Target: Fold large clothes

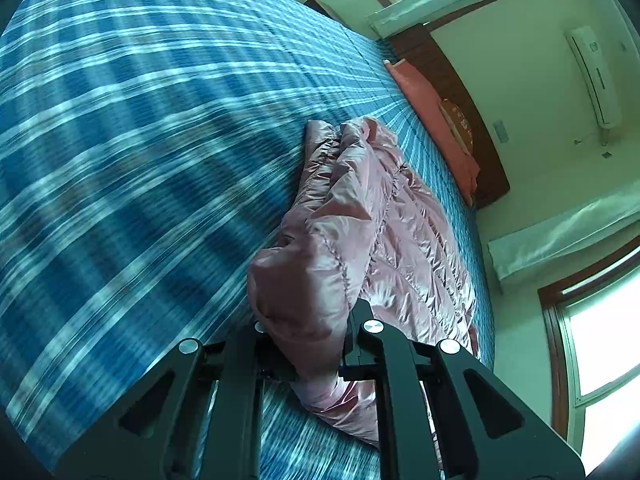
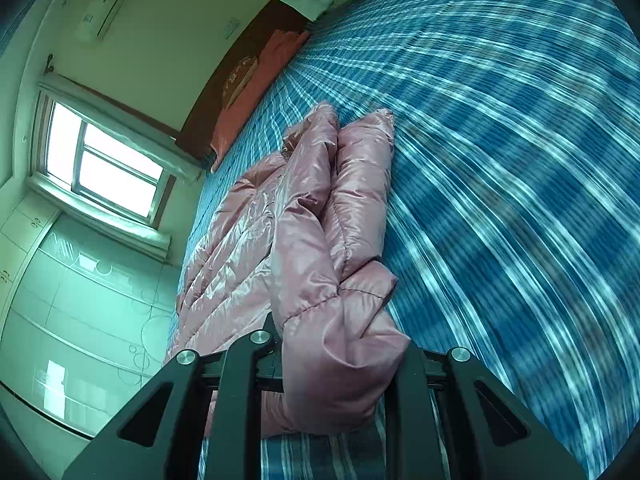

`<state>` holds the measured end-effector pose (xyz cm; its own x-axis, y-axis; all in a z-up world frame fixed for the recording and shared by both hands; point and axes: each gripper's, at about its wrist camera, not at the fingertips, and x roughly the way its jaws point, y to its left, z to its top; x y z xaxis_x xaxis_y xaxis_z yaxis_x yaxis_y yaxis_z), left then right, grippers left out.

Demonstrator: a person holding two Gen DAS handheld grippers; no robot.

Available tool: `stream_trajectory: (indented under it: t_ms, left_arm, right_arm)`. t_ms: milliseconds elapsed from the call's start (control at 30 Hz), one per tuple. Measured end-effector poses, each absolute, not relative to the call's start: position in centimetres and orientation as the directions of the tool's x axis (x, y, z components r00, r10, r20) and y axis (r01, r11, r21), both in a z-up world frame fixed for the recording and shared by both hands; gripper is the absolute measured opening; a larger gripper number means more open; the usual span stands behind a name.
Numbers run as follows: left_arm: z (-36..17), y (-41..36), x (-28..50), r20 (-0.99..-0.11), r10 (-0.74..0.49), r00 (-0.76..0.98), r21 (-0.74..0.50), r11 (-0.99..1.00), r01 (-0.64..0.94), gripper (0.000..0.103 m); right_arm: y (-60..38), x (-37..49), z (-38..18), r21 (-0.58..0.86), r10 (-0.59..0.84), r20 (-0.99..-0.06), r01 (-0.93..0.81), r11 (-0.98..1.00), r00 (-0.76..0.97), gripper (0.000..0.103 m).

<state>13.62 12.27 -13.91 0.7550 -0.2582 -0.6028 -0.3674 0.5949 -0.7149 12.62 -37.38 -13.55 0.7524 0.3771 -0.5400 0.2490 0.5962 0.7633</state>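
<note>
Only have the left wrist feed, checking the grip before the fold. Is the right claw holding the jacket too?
Observer: Yes. The right claw is clamped on a bunched end of the pink jacket.
Operator: Anything on that side I can't see?
Observer: A wardrobe with frosted patterned doors stands beyond the bed.
Operator: How does the jacket lie ahead of that claw?
Observer: Two puffy ridges run side by side away from it toward the headboard.

Home bedroom: bed w/ plaid sheet (image 1: 160, 120), headboard (image 1: 460, 100), pillow (image 1: 424, 96), wall AC (image 1: 594, 76), window (image 2: 104, 160).
</note>
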Motion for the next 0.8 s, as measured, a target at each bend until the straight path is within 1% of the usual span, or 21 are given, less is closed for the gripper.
stream_trajectory:
  t_ms: [267,433,533,633,667,700,767,800]
  left_arm:
    - [-14.2,13.0,8.3,-0.61,-0.264,0.747,-0.711,0.598,-0.37,0.011]
    - [-14.7,13.3,6.4,-0.613,-0.264,0.744,-0.705,0.608,-0.365,0.011]
    - [-14.8,13.3,6.5,-0.609,-0.273,0.745,-0.714,0.598,-0.364,0.015]
    - [-14.8,14.0,5.9,-0.603,-0.271,0.75,-0.724,0.582,-0.371,0.026]
    - [-14.7,14.3,5.6,-0.601,-0.258,0.757,-0.724,0.576,-0.378,0.038]
    - [-14.6,14.7,5.2,-0.597,-0.243,0.765,-0.725,0.572,-0.384,0.049]
    - [-14.3,15.3,4.5,-0.591,-0.212,0.778,-0.722,0.569,-0.394,0.059]
    - [-14.3,15.6,4.2,-0.589,-0.204,0.782,-0.721,0.569,-0.395,0.06]
  right_arm:
    - [-37.5,7.5,-14.4,0.777,0.405,-0.539,0.25,0.578,0.739,0.018]
    - [-37.5,6.7,-14.9,0.777,0.413,-0.541,0.247,0.579,0.733,0.018]
    - [-37.8,7.0,-15.0,0.791,0.423,-0.53,0.248,0.56,0.735,0.021]
    - [-38.3,7.4,-14.8,0.795,0.42,-0.525,0.25,0.552,0.741,0.025]
    - [-38.4,7.2,-14.8,0.795,0.413,-0.523,0.252,0.551,0.746,0.026]
    - [-38.6,7.0,-14.8,0.796,0.408,-0.521,0.255,0.549,0.75,0.03]
    - [-38.9,6.0,-14.9,0.795,0.391,-0.523,0.267,0.545,0.758,0.039]
    - [-39.0,5.6,-14.9,0.795,0.383,-0.521,0.27,0.543,0.763,0.045]
